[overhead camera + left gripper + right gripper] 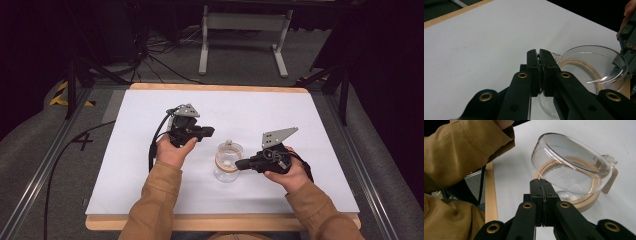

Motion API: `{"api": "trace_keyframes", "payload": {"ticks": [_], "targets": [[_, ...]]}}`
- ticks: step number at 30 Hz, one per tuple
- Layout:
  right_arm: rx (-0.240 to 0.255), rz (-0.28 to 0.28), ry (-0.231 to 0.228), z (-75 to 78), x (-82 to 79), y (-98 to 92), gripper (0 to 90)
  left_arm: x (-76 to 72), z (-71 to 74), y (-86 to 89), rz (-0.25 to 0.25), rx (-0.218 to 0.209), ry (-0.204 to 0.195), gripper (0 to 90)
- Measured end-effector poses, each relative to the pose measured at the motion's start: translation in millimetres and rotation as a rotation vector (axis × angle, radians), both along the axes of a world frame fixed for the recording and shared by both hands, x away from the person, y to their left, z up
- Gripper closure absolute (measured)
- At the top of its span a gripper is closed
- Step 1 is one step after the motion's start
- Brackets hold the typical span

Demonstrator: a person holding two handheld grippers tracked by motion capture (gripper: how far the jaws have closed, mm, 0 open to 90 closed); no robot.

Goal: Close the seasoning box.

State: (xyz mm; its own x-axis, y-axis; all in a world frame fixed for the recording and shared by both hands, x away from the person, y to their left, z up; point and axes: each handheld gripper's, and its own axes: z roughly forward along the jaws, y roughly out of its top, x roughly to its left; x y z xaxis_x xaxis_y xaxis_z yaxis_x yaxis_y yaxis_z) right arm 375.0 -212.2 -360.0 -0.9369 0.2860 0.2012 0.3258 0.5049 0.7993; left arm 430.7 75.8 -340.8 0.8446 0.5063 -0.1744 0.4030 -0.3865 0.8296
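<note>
High view: both the left gripper (209,131) and right gripper (240,164) closed, empty, flanking untouched clear glass jar (228,162); nothing started, goal unclear.

In the high view the sleeves (150,210) are cut off by the bottom edge. The right gripper (243,163) covers part of the jar (227,162), so contact there cannot be told. In the left gripper view the jar's base is hidden behind the jaws, and its right side runs behind the other gripper.
</note>
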Motion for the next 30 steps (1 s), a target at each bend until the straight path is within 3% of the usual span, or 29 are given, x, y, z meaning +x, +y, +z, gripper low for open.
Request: {"api": "trace_keyframes", "payload": {"ticks": [8,18,29,30], "targets": [[-0.037,0.021,0.032,-2.7,-1.4,2.1,90.0,0.4,-0.3,0.4,-0.006,0.013,0.002,86.1],[-0.072,0.041,0.036,-5.0,-3.9,5.4,90.0,0.1,-0.5,3.8,0.006,0.005,0.015,85.7],[-0.059,0.037,0.014,-0.3,-5.2,3.1,90.0,-0.4,0.3,5.7,0.012,0.006,0.006,83.0],[-0.056,0.036,0.012,0.9,-5.2,2.4,90.0,-1.4,0.9,7.8,0.016,0.023,0.010,82.2]]}}
